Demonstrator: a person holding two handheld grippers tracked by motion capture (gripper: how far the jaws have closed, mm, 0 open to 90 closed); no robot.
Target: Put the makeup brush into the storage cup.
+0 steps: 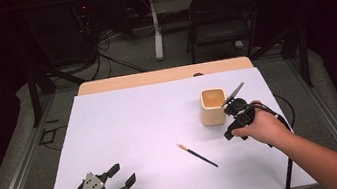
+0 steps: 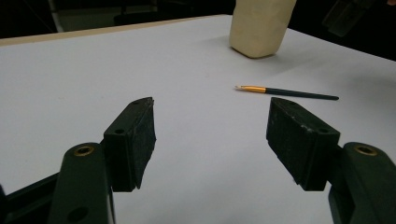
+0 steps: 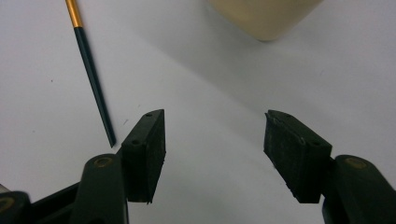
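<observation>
- A white sheet (image 1: 131, 130) covers the wooden table.
- A thin dark paintbrush with a gold ferrule (image 1: 196, 154) lies flat near the sheet's middle, close to a cream square cup (image 1: 212, 106).
- The left gripper (image 1: 123, 176) rests at the near left corner, jaws wide, empty.
- The right gripper (image 3: 212, 140) hovers beside the cup, jaws wide, gripping nothing.

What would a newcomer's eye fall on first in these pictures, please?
Probably the cream square cup standing right of centre on the white table, with the right tool open just beside it. Next, the thin dark paintbrush lying loose in front of it, and the left tool open at the near-left corner.
</observation>
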